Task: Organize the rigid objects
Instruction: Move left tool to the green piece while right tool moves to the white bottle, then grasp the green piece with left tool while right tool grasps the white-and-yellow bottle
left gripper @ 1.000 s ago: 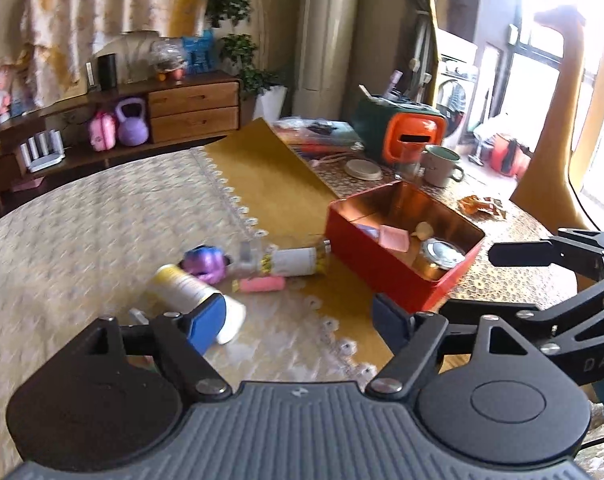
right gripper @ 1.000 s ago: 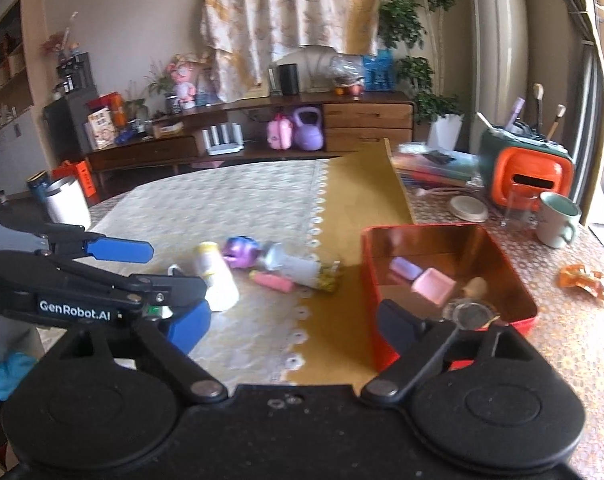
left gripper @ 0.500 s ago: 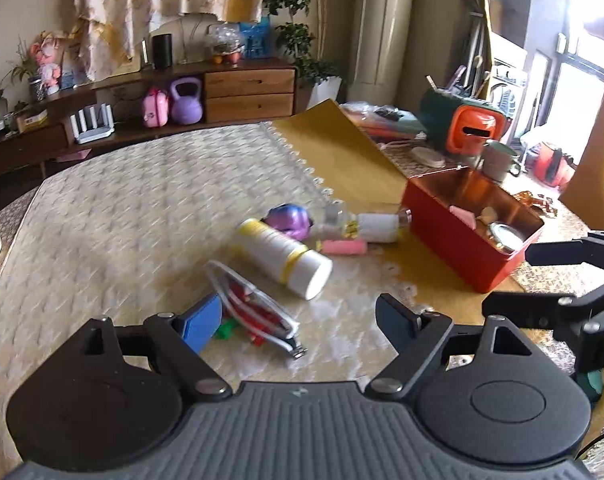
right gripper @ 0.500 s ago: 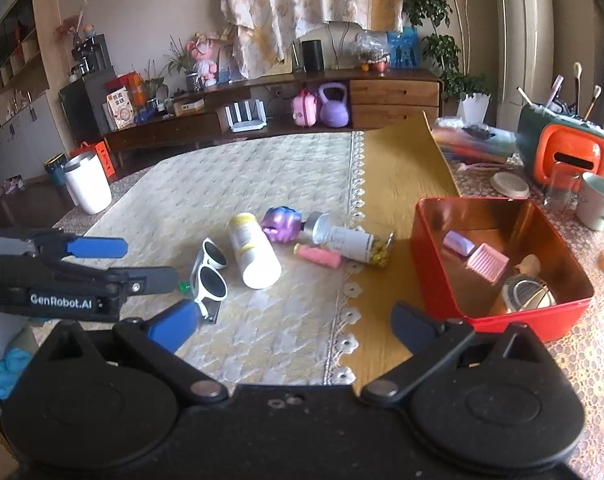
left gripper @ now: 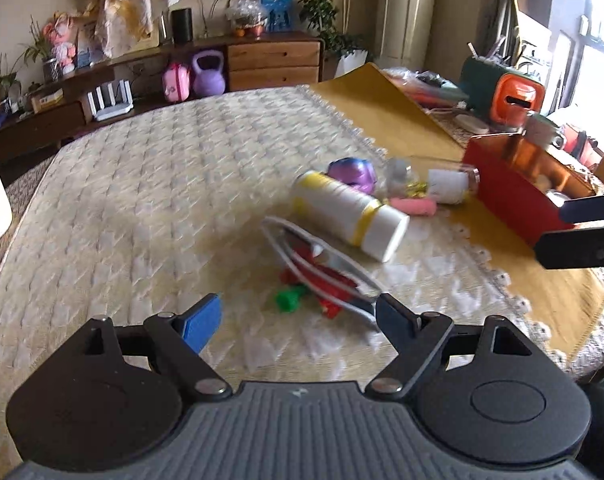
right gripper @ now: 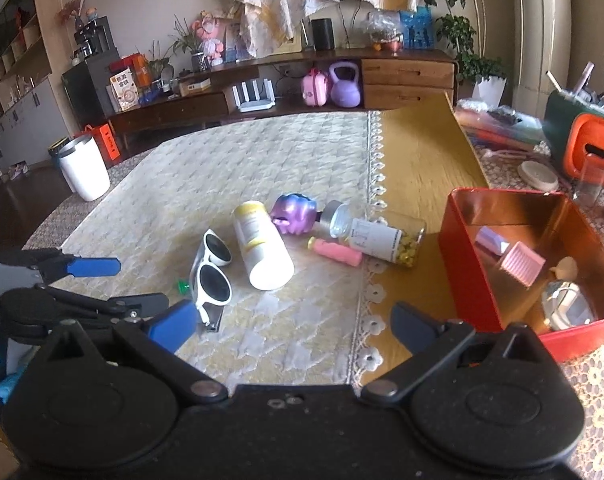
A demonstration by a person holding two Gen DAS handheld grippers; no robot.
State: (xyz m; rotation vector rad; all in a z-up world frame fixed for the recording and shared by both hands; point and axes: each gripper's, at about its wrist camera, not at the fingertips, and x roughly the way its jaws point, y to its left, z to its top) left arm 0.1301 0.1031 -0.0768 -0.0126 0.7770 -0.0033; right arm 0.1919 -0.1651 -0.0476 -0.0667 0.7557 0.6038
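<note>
Both claws now sit lower and nearer the clutter; left claw (left gripper: 298, 314) gapes over white-framed sunglasses (left gripper: 322, 268); right claw (right gripper: 290, 318), just widened, empty; pickup likely next.

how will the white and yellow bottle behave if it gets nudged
The white and yellow bottle lies on its side on the quilted cloth, so it would probably roll sideways. Its smooth plastic may slip. Rolling could bump the white sunglasses beside it.

A cream quilted tablecloth (right gripper: 230, 168) with a diamond weave meets a mustard-yellow cloth (right gripper: 418, 152); white-framed sunglasses (right gripper: 212, 268), a white yellow-banded bottle (right gripper: 262, 244), an iridescent purple toy (right gripper: 296, 214), a red metal tin (right gripper: 462, 260).
</note>
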